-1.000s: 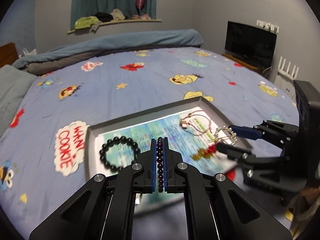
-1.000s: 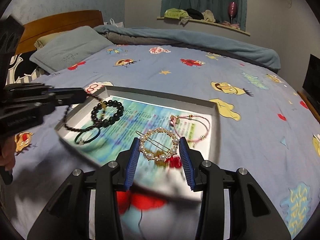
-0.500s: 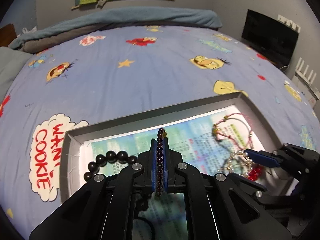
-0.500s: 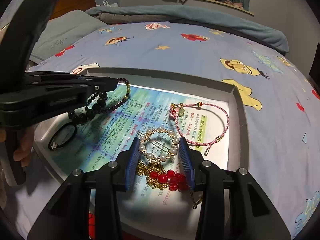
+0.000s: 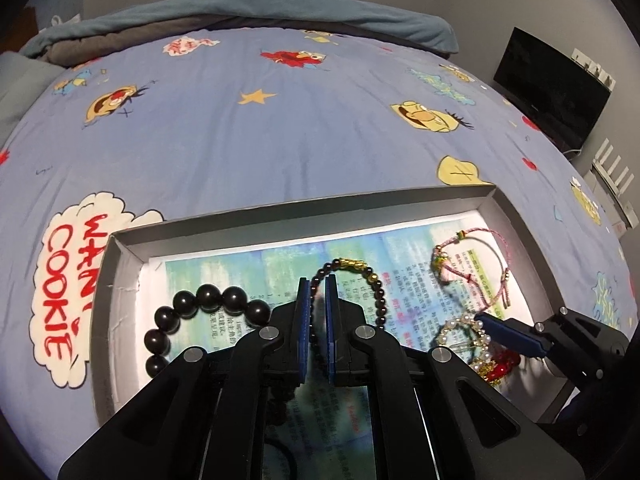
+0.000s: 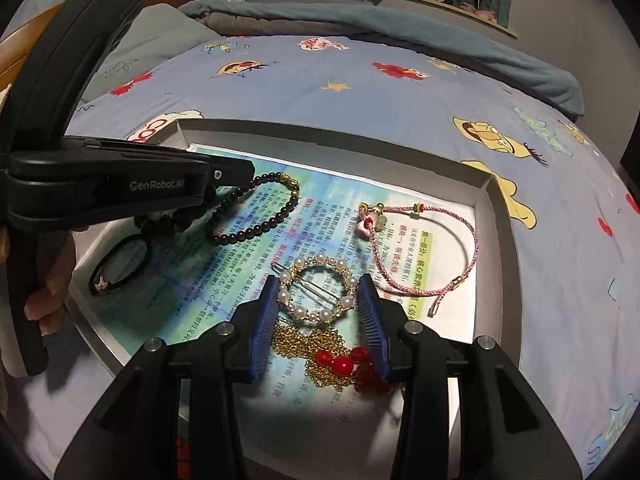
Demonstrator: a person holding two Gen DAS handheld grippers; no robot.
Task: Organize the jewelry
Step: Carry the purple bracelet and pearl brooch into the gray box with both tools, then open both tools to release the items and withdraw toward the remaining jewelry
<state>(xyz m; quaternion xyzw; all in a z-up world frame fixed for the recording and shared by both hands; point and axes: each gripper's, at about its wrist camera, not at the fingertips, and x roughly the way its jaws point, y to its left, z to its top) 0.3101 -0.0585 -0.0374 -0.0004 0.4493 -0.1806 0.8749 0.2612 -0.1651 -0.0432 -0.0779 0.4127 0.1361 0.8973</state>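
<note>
Both grippers have come down over the grey tray since a second ago, when they were higher above the bed, and the dark garnet bracelet now lies on the printed page instead of being pinched flat between the left pads.

From the left wrist, the left gripper sits low in the tray with its blue pads a narrow slit apart; its jaws have just been opening a little. The garnet bracelet's strand runs down through that slit, but the pads look to stand just clear of it, and its gold-bead end curves out onto the page ahead. To the left lies the big black bead bracelet, partly hidden behind the gripper body. To the right I see the pink cord bracelet, and beyond it the right gripper reaching in from the tray's right side.

From the right wrist, the right gripper has its jaws about half apart, pressed on either side of the pearl ring hair clip, which sits over the page. Just below the clip lies a gold chain with red beads. The pink cord bracelet lies to the right, the garnet bracelet to the upper left under the left gripper, and a black hair tie sits near the left wall, beside a hand
</note>
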